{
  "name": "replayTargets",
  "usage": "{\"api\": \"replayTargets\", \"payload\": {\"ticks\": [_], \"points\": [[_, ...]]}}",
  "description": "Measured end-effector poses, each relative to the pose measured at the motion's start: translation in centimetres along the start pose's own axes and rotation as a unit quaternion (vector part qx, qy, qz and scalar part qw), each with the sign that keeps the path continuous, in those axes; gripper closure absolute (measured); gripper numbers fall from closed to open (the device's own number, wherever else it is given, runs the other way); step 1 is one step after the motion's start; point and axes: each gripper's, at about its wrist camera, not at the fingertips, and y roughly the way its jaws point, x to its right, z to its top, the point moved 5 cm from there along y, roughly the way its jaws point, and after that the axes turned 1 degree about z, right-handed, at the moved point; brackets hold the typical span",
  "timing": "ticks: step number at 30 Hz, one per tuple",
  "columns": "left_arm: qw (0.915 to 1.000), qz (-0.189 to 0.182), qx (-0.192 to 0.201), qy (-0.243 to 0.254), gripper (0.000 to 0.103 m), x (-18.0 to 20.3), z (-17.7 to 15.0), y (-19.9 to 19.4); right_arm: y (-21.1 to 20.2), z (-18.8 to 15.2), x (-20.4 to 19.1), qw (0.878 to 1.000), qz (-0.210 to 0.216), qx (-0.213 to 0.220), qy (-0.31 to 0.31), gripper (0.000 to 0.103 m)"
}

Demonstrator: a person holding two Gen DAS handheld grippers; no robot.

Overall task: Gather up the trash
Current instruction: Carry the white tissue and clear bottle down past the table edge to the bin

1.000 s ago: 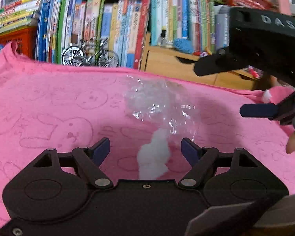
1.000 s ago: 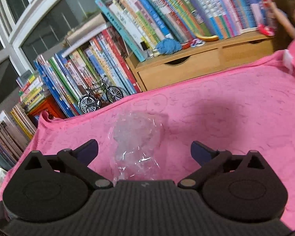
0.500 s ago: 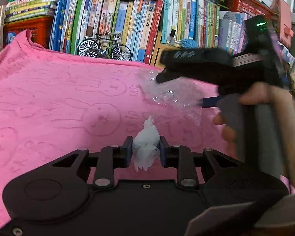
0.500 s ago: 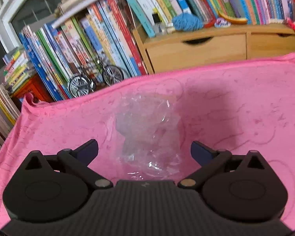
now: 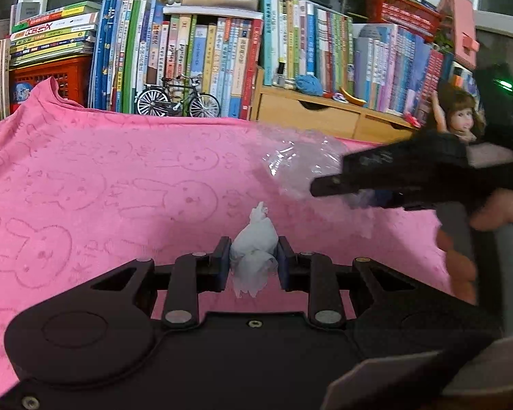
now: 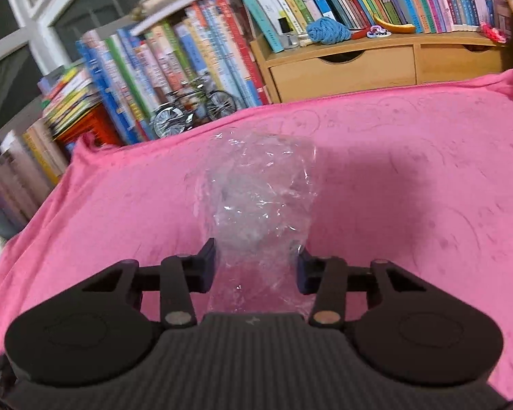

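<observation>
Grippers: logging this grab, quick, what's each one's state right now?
Left tool: shut on the crumpled white tissue.
Right tool: jaws closing around the crinkled clear plastic bag, pads at its sides.

On a table under one pink cloth (image 5: pixel 85 177): one white tissue wad (image 5: pixel 254 249), one clear plastic wrapper (image 6: pixel 260 201). Behind: one model bicycle (image 5: pixel 178 100), one doll (image 5: pixel 456 116), one blue yarn ball (image 6: pixel 326 30), one red crate (image 5: pixel 51 78).
</observation>
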Motion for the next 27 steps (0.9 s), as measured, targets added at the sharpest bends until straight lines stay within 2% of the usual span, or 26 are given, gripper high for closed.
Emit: {"api": "replayTargets", "payload": {"ticks": [10, 27], "points": [[0.9994, -0.025, 0.004, 0.022, 0.077, 1.0, -3.1, -5.9, -9.1, -7.1, 0.2, 0.999, 0.01, 0.008, -0.034, 0.055], [0.9947, -0.075, -0.047, 0.053, 0.077, 2.9, -11.6, -13.8, -19.3, -18.7, -2.0, 0.995, 0.0, 0.017, -0.1, 0.055]]}}
